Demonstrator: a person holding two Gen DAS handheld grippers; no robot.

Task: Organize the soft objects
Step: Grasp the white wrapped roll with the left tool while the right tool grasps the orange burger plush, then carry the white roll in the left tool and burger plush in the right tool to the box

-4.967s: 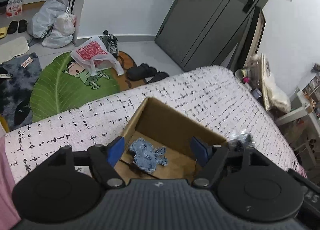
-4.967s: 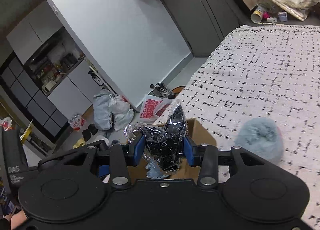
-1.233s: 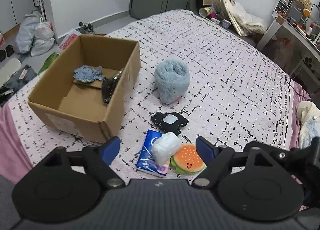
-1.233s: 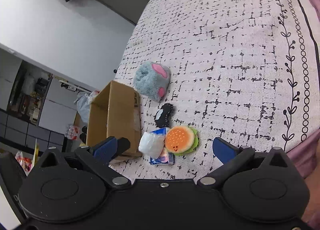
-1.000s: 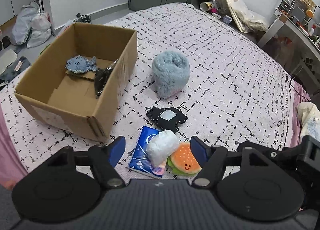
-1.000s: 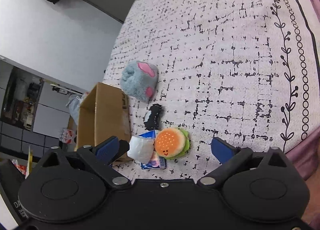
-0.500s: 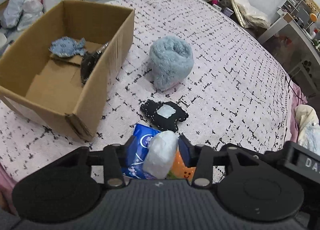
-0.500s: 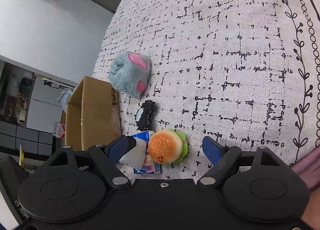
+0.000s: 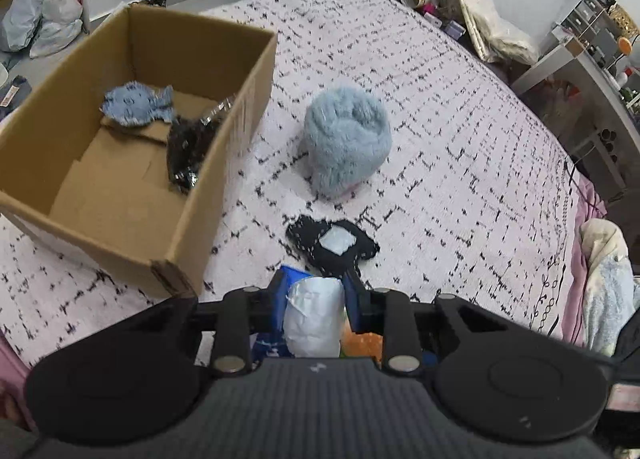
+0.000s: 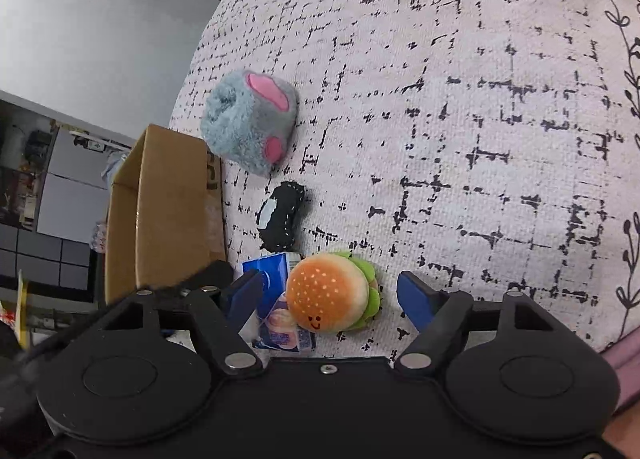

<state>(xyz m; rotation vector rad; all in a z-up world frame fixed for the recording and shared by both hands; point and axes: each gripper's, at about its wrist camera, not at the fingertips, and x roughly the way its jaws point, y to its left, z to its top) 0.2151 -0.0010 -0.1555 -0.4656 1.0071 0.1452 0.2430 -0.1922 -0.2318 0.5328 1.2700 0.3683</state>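
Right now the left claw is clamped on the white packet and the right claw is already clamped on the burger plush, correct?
Not quite. The left claw is clamped on the white packet, but the right claw only straddles the burger plush; its jaws have just been closing, yet the right wrist view shows a gap at the far pad.

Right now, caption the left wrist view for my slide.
Left gripper shut on white soft pack; cardboard box ahead.

My left gripper (image 9: 314, 291) body hides most of the orange burger plush (image 9: 358, 343) and the blue tissue packet (image 9: 266, 339). Cardboard box (image 10: 160, 215) interior unseen from the right wrist. Desk clutter (image 9: 600, 39) too small to identify.
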